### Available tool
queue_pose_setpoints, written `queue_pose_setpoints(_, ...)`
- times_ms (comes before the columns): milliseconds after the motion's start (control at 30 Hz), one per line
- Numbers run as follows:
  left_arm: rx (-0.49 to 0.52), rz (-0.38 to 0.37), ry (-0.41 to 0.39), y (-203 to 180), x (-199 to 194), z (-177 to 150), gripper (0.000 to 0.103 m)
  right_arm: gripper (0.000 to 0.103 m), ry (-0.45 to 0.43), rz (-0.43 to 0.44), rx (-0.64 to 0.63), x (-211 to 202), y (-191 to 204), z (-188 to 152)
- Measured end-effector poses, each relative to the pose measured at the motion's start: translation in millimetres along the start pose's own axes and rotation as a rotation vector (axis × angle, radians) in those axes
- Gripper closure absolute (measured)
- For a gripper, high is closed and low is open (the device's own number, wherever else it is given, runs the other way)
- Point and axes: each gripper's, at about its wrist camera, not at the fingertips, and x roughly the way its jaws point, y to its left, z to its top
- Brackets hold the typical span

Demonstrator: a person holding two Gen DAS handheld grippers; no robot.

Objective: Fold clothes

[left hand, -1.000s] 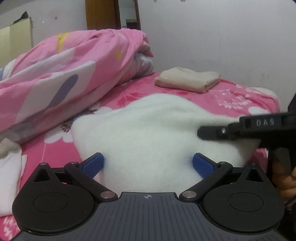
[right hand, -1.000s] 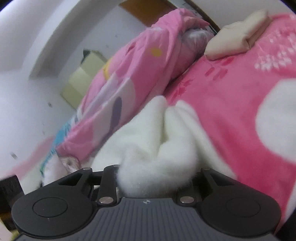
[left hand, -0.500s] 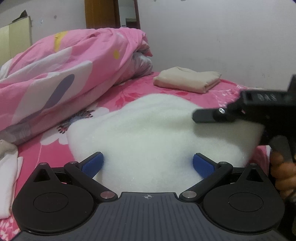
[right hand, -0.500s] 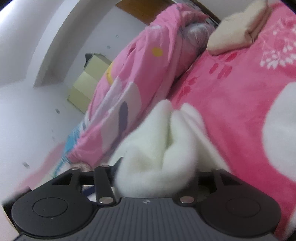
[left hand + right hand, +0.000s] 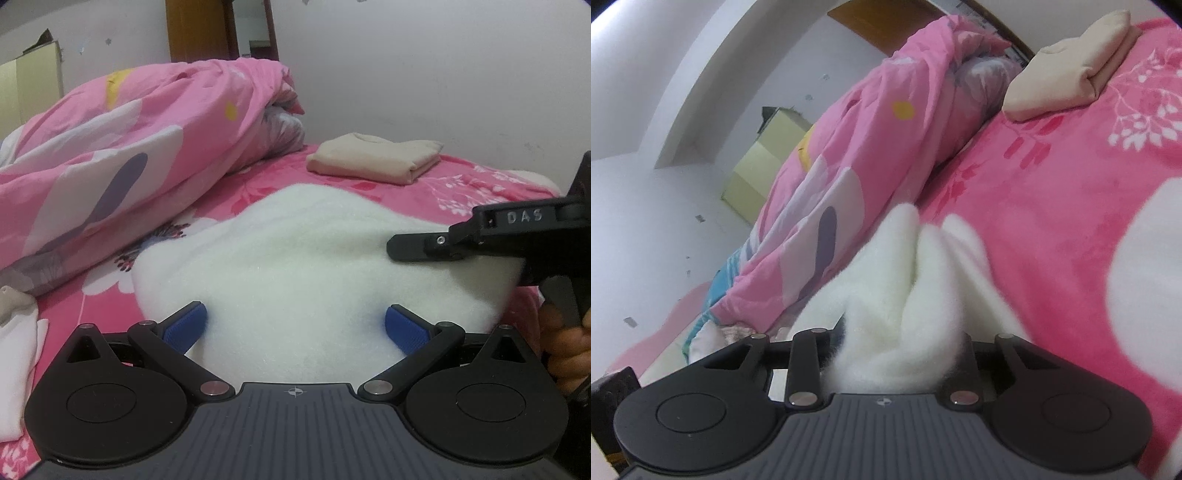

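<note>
A white fleece garment (image 5: 314,266) lies spread on the pink bed. My left gripper (image 5: 293,325) hangs low over its near edge, jaws wide; the blue pads (image 5: 184,326) flank the fleece without squeezing it. My right gripper (image 5: 410,248) comes in from the right at the garment's right edge, with a person's hand (image 5: 565,354) on its handle. In the right wrist view a bunched fold of the fleece (image 5: 897,314) fills the right gripper (image 5: 897,343). Its jaws are closing on that fold, which hides the fingertips.
A heaped pink quilt (image 5: 122,177) runs along the left of the bed. A folded beige garment (image 5: 373,158) sits at the far end near the wall. Another pale cloth (image 5: 18,358) lies at the near left. Bare pink bedspread (image 5: 1052,221) stretches to the right of the fleece.
The right gripper's jaws widened, then narrowed again on the bunched fleece. In the left wrist view it rose a little at the garment's right edge. The left gripper stayed put.
</note>
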Motion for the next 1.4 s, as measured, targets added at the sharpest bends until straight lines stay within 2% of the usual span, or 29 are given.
queue_pose_setpoints(100,-0.006,-0.006,0.0,1.7,-0.4,-0.3,0.0,0.064,0.041,0.029,0.062,-11.4,-5.5,8.7)
queue_pose_setpoints(133,-0.008,-0.006,-0.003,2.2,-0.4,-0.8,0.0,0.063,0.029,0.018,0.085,-22.4,-8.0,10.6)
queue_pose_setpoints(167,-0.011,-0.007,-0.006,2.6,-0.4,-1.4,0.0,0.052,0.003,-0.004,0.109,-36.4,-11.2,11.9)
queue_pose_setpoints(200,-0.013,-0.008,-0.009,3.1,-0.3,-1.9,0.0,0.046,-0.022,-0.027,0.133,-50.4,-14.3,13.2)
queue_pose_setpoints(267,-0.016,-0.004,-0.017,2.1,-0.2,-3.2,0.0,0.046,-0.119,-0.109,0.161,-84.4,-16.8,15.9)
queue_pose_setpoints(333,-0.019,-0.001,-0.02,1.5,0.3,-3.2,0.0,0.047,-0.195,-0.157,0.094,-108.6,-1.4,16.2)
queue_pose_setpoints(433,-0.022,-0.004,-0.016,2.5,1.1,-1.5,0.0,0.062,-0.197,-0.145,-0.103,-108.8,40.0,11.7)
queue_pose_setpoints(467,-0.023,-0.007,-0.015,3.0,1.0,-1.0,0.0,0.071,-0.175,-0.135,-0.152,-99.1,48.8,8.7)
queue_pose_setpoints(600,-0.034,-0.028,-0.02,8.0,-6.2,-2.1,0.0,0.088,-0.084,-0.092,-0.344,-59.9,83.8,-3.2)
queue_pose_setpoints(633,-0.039,-0.037,-0.022,10.3,-9.4,-2.6,0.001,0.089,-0.049,-0.14,-0.373,-46.3,81.2,-6.5)
queue_pose_setpoints(667,-0.047,-0.046,-0.021,13.5,-14.8,-3.4,0.001,0.098,-0.005,-0.223,-0.389,-30.5,71.8,-10.1)
queue_pose_setpoints(700,-0.059,-0.045,-0.029,18.4,-24.3,-5.9,0.001,0.1,0.018,-0.276,-0.402,-19.4,60.6,-15.3)
queue_pose_setpoints(800,-0.104,-0.023,-0.073,35.2,-58.0,-16.1,0.001,0.102,0.002,-0.249,-0.337,-22.9,46.1,-14.1)
queue_pose_setpoints(867,-0.175,-0.031,-0.077,51.1,-75.0,-24.3,0.001,0.102,0.005,-0.261,-0.352,-23.8,46.8,-13.4)
queue_pose_setpoints(933,-0.203,-0.002,-0.039,63.2,-85.2,-27.0,0.008,0.102,0.008,-0.268,-0.371,-24.3,48.1,-13.2)
queue_pose_setpoints(967,-0.209,0.019,-0.018,68.6,-89.8,-27.6,0.014,0.102,0.012,-0.269,-0.37,-24.7,48.8,-12.4)
queue_pose_setpoints(1000,-0.191,0.059,0.0,73.9,-96.7,-24.7,0.02,0.102,0.017,-0.27,-0.368,-24.8,49.3,-11.6)
queue_pose_setpoints(1067,-0.125,0.165,0.017,85.1,-114.6,-13.6,0.021,0.102,0.027,-0.278,-0.371,-21.8,50.2,-11.9)
queue_pose_setpoints(1133,-0.08,0.234,-0.019,96.7,-141.1,-1.2,0.021,0.102,0.036,-0.288,-0.378,-18.5,50.7,-12.3)
queue_pose_setpoints(1167,-0.067,0.238,-0.03,100.2,-151.8,4.1,0.019,0.101,0.039,-0.292,-0.382,-17.9,50.9,-12.5)
queue_pose_setpoints(1200,-0.062,0.211,-0.028,100.4,-158.0,7.7,0.017,0.101,0.038,-0.294,-0.384,-17.4,51.5,-12.8)
queue_pose_setpoints(1300,-0.08,0.06,-0.007,76.9,-149.0,0.6,0.014,0.101,0.025,-0.295,-0.372,-18.0,50.8,-15.5)
queue_pose_setpoints(1367,-0.061,-0.025,0.051,47.7,-121.8,-15.0,0.016,0.101,0.017,-0.293,-0.352,-19.0,49.6,-16.3)
queue_pose_setpoints(1400,-0.034,-0.041,0.066,30.6,-107.2,-22.6,0.019,0.101,0.015,-0.293,-0.345,-19.4,49.3,-16.4)
